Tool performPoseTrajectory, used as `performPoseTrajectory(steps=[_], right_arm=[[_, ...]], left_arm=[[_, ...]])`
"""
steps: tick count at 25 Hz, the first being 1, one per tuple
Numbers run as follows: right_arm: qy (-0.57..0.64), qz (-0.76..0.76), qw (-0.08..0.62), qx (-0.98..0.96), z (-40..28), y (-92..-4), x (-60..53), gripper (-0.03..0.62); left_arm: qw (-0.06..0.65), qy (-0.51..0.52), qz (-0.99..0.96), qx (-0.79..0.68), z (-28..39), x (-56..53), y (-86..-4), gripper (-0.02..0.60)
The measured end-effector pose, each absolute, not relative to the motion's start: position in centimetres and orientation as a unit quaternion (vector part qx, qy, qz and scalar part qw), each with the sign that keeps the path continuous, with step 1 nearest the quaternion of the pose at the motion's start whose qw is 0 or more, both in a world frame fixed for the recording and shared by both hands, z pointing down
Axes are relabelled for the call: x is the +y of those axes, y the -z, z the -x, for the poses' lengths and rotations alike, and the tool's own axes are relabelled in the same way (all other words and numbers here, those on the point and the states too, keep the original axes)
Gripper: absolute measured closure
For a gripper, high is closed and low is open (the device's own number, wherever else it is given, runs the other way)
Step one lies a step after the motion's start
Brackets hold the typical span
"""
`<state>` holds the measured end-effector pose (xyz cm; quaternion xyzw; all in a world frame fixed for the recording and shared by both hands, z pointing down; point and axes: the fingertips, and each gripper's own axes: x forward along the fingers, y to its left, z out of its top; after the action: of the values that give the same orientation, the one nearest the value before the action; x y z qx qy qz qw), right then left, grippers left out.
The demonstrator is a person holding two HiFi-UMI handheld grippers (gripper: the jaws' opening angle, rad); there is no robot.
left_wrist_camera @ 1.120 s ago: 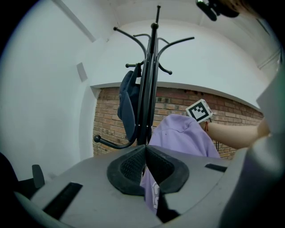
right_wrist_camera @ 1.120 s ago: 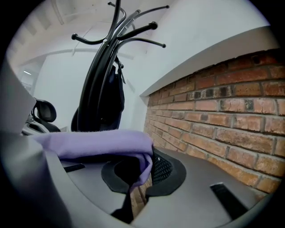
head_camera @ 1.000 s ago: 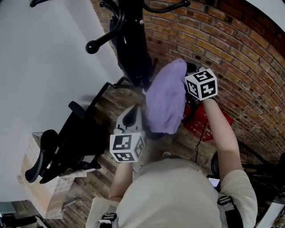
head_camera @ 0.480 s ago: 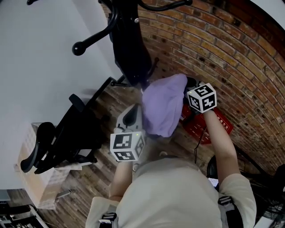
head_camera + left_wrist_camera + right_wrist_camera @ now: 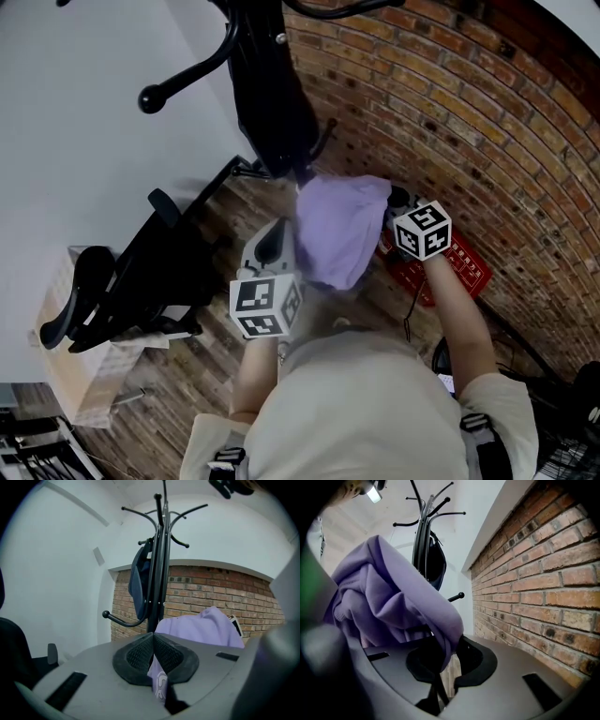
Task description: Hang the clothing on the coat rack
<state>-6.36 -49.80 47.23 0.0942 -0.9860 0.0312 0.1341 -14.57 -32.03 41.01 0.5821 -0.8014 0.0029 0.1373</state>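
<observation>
A purple garment [image 5: 339, 230] hangs bunched between my two grippers, just in front of the black coat rack [image 5: 267, 89]. My left gripper [image 5: 278, 246] is shut on a lower edge of the purple garment [image 5: 159, 682]. My right gripper [image 5: 397, 204] holds the upper right of the purple garment [image 5: 389, 602], which drapes over and between its pads; these jaws are opening, with a slit of floor showing beside the cloth. A dark blue garment [image 5: 139, 585] hangs on the coat rack [image 5: 159, 564]. One knobbed hook [image 5: 186, 75] sticks out left, bare.
A brick wall [image 5: 469, 112] runs along the right and a white wall [image 5: 84, 141] on the left. A black office chair [image 5: 141, 281] and a cardboard box [image 5: 80, 384] stand at the left on the wooden floor. A red crate [image 5: 461, 267] sits by the brick wall.
The right gripper and the purple garment have come lower in the head view, down from the rack's hooks. The left gripper has stayed about where it was.
</observation>
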Motion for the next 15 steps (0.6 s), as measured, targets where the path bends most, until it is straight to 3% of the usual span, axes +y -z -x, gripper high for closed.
performPoseTrajectory(steps=[15], right_arm=[[-0.110,-0.062,0.083,-0.988,6.1,-50.9,-44.3,0.557]], left_arm=[[0.160,-0.008,-0.557,-0.815,14.8,-30.1,-42.9,0.578]])
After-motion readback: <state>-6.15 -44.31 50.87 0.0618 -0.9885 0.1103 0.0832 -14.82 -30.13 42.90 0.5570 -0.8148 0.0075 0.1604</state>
